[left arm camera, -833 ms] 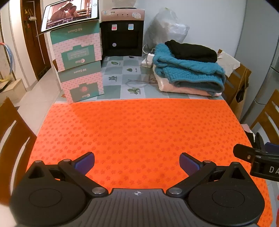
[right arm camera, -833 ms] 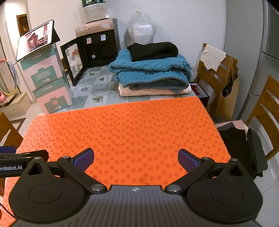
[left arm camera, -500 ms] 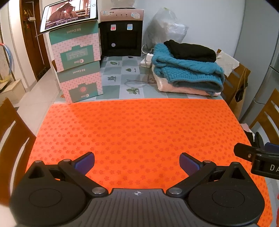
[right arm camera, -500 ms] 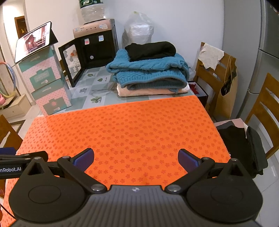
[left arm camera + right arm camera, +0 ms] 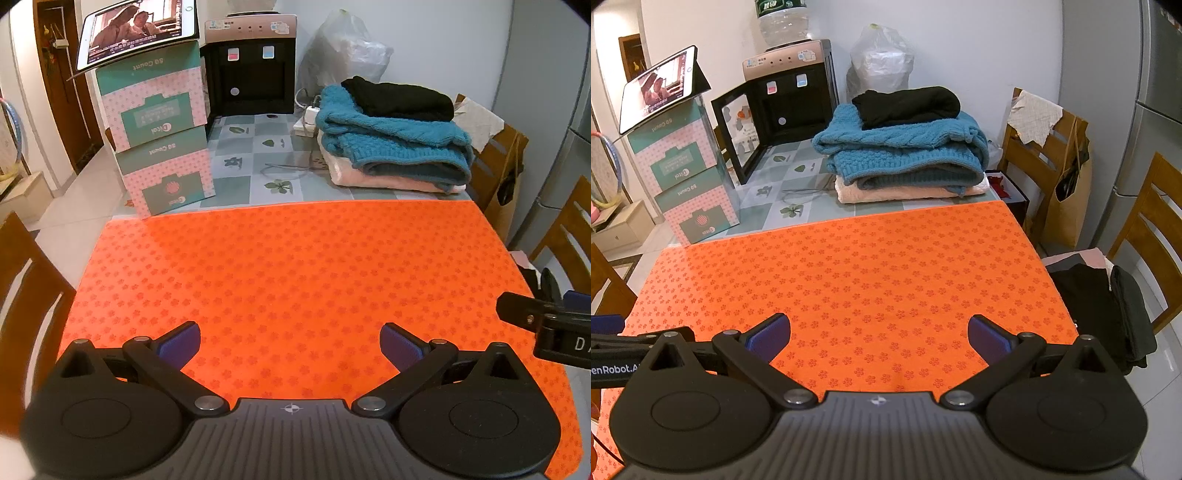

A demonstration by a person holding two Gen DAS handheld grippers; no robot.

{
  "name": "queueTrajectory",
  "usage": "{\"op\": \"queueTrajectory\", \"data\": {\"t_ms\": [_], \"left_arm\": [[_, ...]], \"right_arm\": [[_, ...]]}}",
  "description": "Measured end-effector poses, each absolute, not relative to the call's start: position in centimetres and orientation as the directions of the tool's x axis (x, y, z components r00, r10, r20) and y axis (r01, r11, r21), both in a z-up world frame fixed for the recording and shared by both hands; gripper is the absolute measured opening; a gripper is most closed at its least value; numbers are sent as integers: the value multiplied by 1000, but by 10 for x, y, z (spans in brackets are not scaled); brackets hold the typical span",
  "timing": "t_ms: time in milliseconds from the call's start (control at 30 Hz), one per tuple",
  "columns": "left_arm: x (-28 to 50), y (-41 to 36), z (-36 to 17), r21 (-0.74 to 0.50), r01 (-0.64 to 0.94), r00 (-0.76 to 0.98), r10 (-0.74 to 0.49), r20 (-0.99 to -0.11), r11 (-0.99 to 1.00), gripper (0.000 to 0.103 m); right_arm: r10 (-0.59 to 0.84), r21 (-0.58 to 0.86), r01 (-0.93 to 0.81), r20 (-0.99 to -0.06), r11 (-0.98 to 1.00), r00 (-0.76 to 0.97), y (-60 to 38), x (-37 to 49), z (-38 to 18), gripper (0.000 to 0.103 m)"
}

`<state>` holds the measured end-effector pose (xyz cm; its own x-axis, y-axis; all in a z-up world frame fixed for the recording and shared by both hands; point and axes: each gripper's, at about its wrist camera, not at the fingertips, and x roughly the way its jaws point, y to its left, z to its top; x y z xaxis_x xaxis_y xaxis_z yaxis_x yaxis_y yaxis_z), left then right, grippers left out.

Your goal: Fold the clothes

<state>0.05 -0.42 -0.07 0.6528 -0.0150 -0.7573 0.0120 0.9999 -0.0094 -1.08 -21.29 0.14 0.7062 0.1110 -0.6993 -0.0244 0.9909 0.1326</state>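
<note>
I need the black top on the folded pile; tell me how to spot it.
Look past the orange mat to the folded stack near the back wall. The black garment lies on top, above a teal knit and a pale pink layer; it is the only dark piece there.

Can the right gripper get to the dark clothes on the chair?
Probably yes. The right gripper is open and empty, and the dark heap of clothes on the wooden chair lies just off the table's right edge, with nothing in between.

R tongs (image 5: 879, 334) wide apart over orange mat (image 5: 871, 266) (nothing gripped); folded clothes stack (image 5: 905, 147) behind.
</note>
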Motion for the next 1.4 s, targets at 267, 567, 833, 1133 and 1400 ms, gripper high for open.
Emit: {"op": "queueTrajectory", "data": {"t_ms": [267, 567, 833, 1133, 1400], "left_arm": [[-1, -8, 1, 5, 23, 660, -12, -752, 1000, 103], [0, -8, 1, -8, 34, 659, -28, -752, 999, 103], [1, -6, 0, -15, 29, 651, -30, -758, 999, 103], [1, -5, -1, -14, 25, 647, -27, -762, 1000, 103], [2, -7, -4, -7, 32, 639, -26, -769, 999, 103]], "right_arm": [[110, 129, -27, -699, 991, 707, -212, -11, 1, 103], [108, 125, -28, -698, 992, 708, -212, -12, 1, 103], [106, 126, -25, -699, 992, 707, -212, -11, 2, 103], [103, 126, -19, -700, 992, 706, -213, -12, 2, 103], [103, 127, -17, -708, 992, 699, -213, -11, -1, 103]]}}
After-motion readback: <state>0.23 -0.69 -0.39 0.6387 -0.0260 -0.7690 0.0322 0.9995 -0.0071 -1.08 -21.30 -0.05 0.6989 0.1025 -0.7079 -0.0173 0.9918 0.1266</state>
